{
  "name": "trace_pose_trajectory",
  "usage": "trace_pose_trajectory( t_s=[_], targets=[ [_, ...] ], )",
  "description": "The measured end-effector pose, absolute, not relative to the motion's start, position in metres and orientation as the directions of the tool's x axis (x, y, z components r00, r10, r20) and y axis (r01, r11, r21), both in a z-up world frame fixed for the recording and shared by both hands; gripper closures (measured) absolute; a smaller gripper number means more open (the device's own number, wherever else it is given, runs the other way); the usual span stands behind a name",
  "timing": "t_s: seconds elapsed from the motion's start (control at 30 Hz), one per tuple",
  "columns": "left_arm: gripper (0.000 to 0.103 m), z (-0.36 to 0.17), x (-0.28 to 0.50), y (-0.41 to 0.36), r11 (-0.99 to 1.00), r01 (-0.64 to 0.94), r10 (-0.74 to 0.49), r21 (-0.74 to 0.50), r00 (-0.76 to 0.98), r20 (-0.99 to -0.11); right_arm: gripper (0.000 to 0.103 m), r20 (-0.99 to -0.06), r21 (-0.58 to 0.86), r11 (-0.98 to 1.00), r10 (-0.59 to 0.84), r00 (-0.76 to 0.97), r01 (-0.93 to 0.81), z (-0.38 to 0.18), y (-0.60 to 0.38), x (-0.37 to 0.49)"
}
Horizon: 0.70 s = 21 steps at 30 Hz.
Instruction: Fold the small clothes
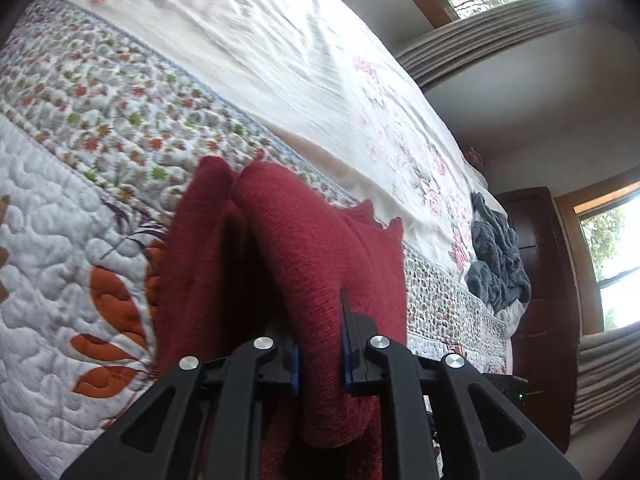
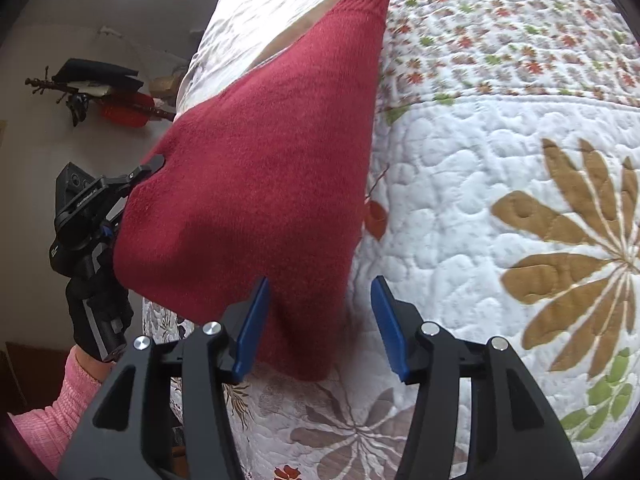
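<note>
A dark red knitted garment (image 1: 304, 248) is lifted off the quilted bedspread (image 1: 60, 200), bunched in folds, with my left gripper (image 1: 320, 360) shut on its edge. In the right wrist view the same red garment (image 2: 260, 168) hangs stretched, its ribbed hem toward the top. The left gripper (image 2: 120, 200) holds it at the left side, gripped by a gloved hand with a pink sleeve (image 2: 60, 408). My right gripper (image 2: 320, 320) is open, and the garment's lower corner hangs between its blue pads (image 2: 252, 328) without being clamped.
The quilted bedspread (image 2: 480, 200) with leaf and flower prints covers the bed, and a white floral sheet (image 1: 300, 60) lies beyond it. A grey fluffy cloth (image 1: 496, 252) is heaped at the bed's far end by a dark wooden cabinet (image 1: 548, 264). Windows and curtains are on the right.
</note>
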<state>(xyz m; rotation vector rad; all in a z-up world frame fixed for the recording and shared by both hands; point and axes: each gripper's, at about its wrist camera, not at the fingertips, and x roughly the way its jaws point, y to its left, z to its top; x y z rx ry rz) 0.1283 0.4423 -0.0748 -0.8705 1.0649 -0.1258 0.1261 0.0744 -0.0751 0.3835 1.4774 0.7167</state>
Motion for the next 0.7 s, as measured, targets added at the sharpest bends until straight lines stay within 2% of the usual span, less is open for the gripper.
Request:
trace_pose_trajectory(
  t_s=[0.2,0.4,0.63,0.7],
  targets=[
    [0.088,-0.108,0.117,0.465,0.703,-0.332,-0.453,-0.629,0.472,-0.756,0.050,-0.767,0.638,0.742,0.636,-0.087,-0.204,-0.082,0.096,0.124],
    [0.088,-0.140,0.109,0.477,0.660,-0.369,-0.479,-0.654,0.464,-0.745,0.050,-0.781,0.623,0.757,0.617,-0.098,-0.196,-0.092,0.113,0.121],
    [0.081,-0.125,0.107,0.469,0.674,-0.370,-0.477,-0.639,0.443,-0.759,0.047,-0.791,0.611,0.772,0.605,-0.096,-0.174,-0.102,0.113,0.122],
    [0.076,-0.112,0.098,0.470,0.700,-0.364,-0.454,-0.614,0.437,-0.777,0.046,-0.789,0.612,0.769,0.607,-0.091,-0.183,-0.097,0.107,0.120]
  ],
)
